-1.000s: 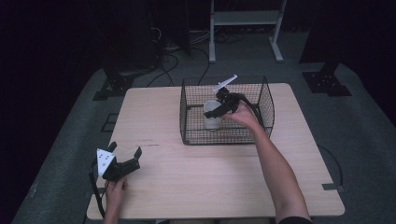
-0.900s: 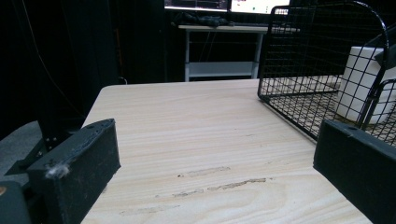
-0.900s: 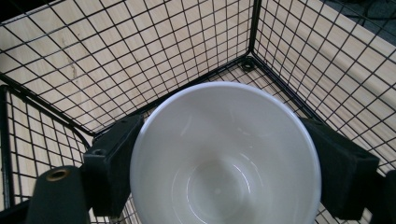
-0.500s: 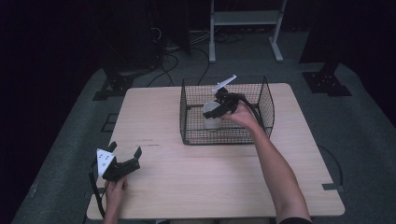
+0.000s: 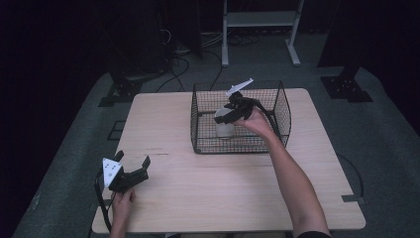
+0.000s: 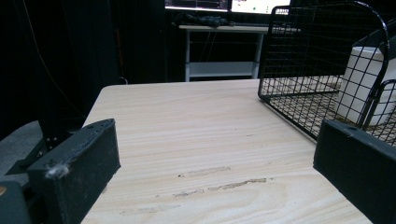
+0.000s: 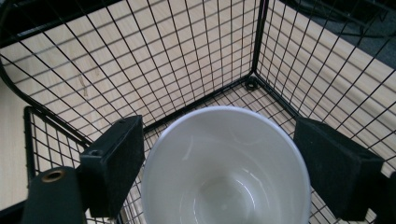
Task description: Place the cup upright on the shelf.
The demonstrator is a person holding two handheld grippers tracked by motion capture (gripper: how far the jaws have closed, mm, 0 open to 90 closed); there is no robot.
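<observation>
A black wire basket stood on the far half of the table. Inside it a white cup stood upright on the mesh floor, toward the basket's left side, and in the right gripper view the cup was empty.

The right gripper reached down into the basket from above, its jaws on either side of the cup's rim. Those jaws had just been opening; in the right gripper view the left one sat just beside or against the rim and the right one stood slightly off it, so the cup was between them but released.

The left gripper rested on the table's near left corner, well apart from the basket, its jaws spread with nothing between them. Its own view looked across bare wood toward the basket, with the cup behind the mesh.
</observation>
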